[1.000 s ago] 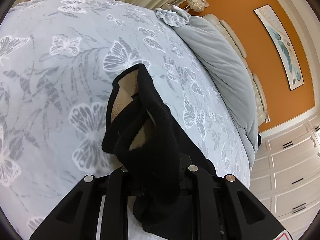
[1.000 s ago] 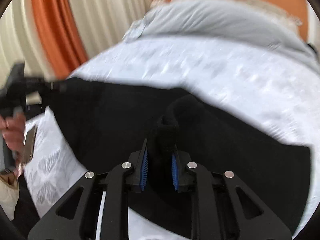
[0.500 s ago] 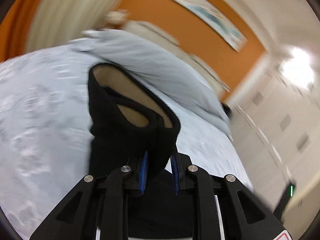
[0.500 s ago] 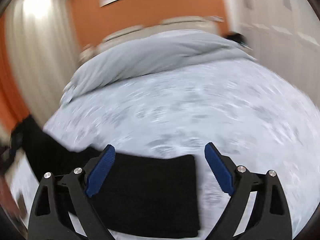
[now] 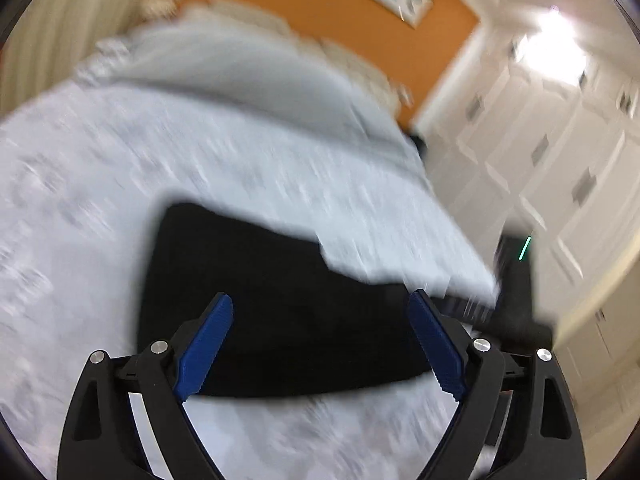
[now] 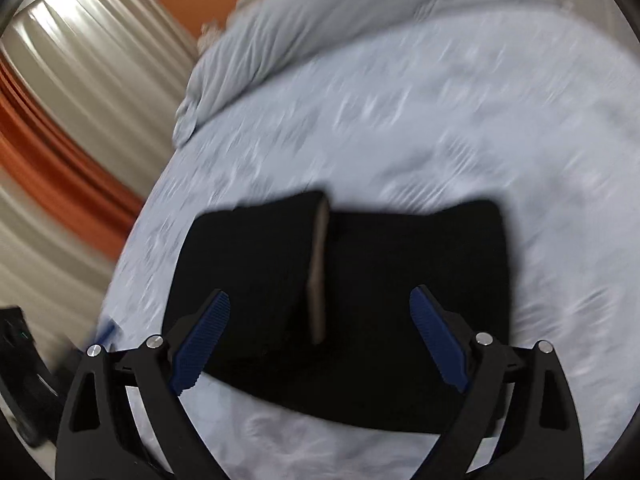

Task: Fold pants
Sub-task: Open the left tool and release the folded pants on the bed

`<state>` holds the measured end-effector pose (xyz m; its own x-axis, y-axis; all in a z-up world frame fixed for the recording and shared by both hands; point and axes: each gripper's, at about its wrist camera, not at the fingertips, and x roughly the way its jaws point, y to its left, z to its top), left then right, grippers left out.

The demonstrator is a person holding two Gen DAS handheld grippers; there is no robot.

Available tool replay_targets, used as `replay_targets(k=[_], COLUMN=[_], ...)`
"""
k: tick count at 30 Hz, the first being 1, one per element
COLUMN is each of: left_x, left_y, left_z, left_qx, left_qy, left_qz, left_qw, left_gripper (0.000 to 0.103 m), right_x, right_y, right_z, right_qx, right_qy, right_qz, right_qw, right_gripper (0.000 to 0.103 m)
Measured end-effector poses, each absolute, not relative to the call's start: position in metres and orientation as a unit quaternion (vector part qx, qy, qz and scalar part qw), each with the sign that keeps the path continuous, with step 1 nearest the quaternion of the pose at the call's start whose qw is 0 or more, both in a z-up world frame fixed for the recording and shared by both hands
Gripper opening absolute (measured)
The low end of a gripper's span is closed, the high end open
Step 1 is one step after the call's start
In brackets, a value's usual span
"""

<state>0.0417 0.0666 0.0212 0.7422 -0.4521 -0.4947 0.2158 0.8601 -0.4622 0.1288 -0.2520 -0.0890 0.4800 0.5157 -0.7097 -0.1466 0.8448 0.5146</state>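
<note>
The black pants [image 5: 260, 280] lie folded in a flat rectangle on the pale butterfly-print bed cover [image 5: 80, 200]. My left gripper [image 5: 320, 294] hovers over their near edge; its jaws are opening, and the blue pads [image 5: 208, 344] touch no cloth. In the right wrist view the pants [image 6: 400, 280] show a folded-over layer on the left, with a strip of tan lining [image 6: 318, 272] along its edge. My right gripper [image 6: 319, 292] stands open above them, holding nothing.
A rolled grey duvet [image 5: 240, 64] lies across the far end of the bed, below an orange wall [image 5: 320, 12]. White wardrobe doors [image 5: 560, 160] stand to the right. Cream and orange curtains [image 6: 80, 60] hang on the left. A dark device [image 5: 516, 280] shows past the bed's right edge.
Both grippers have let go of the pants: the right opened first, then the left. The lifted cloth now lies folded on the bed, and both views have rolled and pulled back.
</note>
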Motion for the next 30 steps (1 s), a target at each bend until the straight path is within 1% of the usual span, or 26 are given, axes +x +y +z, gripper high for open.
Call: replay_targets(k=[4,6,7,8,9,11,14,16,17,19,22,23,24,27,28,29,30], left_x=[0.047,0.054,0.053,0.053,0.055,0.052,0.049,0.045,0.045,0.047,0.061,0.066,0.069,0.079,0.08,0.081,0.081], left_y=[0.102,0.115,0.119,0.123,0.124,0.128,0.125,0.122,0.118,0.107,0.082,0.073,0.065,0.045,0.041,0.04,0.04], left_z=[0.029,0.028,0.025,0.024,0.023,0.024,0.028,0.034,0.034,0.03,0.014,0.006,-0.002,-0.02,-0.025,-0.029,-0.033], left_qx=[-0.164,-0.152,-0.15,-0.147,-0.144,-0.131,-0.131,-0.149,-0.159,-0.171,-0.174,-0.171,-0.167,-0.153,-0.155,-0.161,-0.166], left_qy=[0.287,0.289,0.294,0.297,0.297,0.292,0.283,0.279,0.282,0.295,0.334,0.348,0.361,0.393,0.401,0.407,0.411], left_qz=[-0.078,-0.025,-0.015,-0.007,0.0,0.011,0.003,-0.025,-0.04,-0.065,-0.092,-0.093,-0.092,-0.099,-0.104,-0.109,-0.112], left_qw=[0.941,0.945,0.944,0.944,0.944,0.947,0.95,0.948,0.945,0.938,0.922,0.917,0.913,0.901,0.897,0.893,0.889], left_gripper=[0.087,0.087,0.087,0.087,0.087,0.087,0.087,0.087,0.087,0.087,0.087,0.087,0.087,0.087,0.087,0.087,0.087], right_x=[0.136,0.138,0.136,0.134,0.134,0.127,0.103,0.083,0.077,0.073,0.093,0.096,0.094,0.082,0.079,0.073,0.068], right_y=[-0.215,-0.2,-0.193,-0.183,-0.18,-0.18,-0.189,-0.211,-0.222,-0.252,-0.29,-0.297,-0.3,-0.296,-0.294,-0.296,-0.302], right_z=[-0.12,-0.129,-0.128,-0.124,-0.121,-0.102,-0.046,-0.019,-0.016,-0.026,-0.092,-0.112,-0.117,-0.096,-0.088,-0.078,-0.072], right_qx=[0.189,0.171,0.152,0.128,0.129,0.142,0.129,0.114,0.107,0.089,0.111,0.118,0.126,0.117,0.116,0.117,0.12], right_qy=[0.504,0.499,0.486,0.472,0.467,0.442,0.375,0.34,0.334,0.348,0.453,0.474,0.471,0.438,0.423,0.41,0.398], right_qz=[0.21,0.195,0.189,0.187,0.193,0.215,0.233,0.219,0.203,0.152,0.087,0.081,0.088,0.105,0.105,0.103,0.102], right_qw=[0.816,0.827,0.84,0.852,0.854,0.859,0.888,0.907,0.914,0.921,0.88,0.869,0.869,0.885,0.893,0.899,0.904], right_gripper=[0.089,0.09,0.088,0.056,0.03,0.016,0.015,0.015,0.015,0.016,0.017,0.018,0.019,0.017,0.015,0.01,0.006])
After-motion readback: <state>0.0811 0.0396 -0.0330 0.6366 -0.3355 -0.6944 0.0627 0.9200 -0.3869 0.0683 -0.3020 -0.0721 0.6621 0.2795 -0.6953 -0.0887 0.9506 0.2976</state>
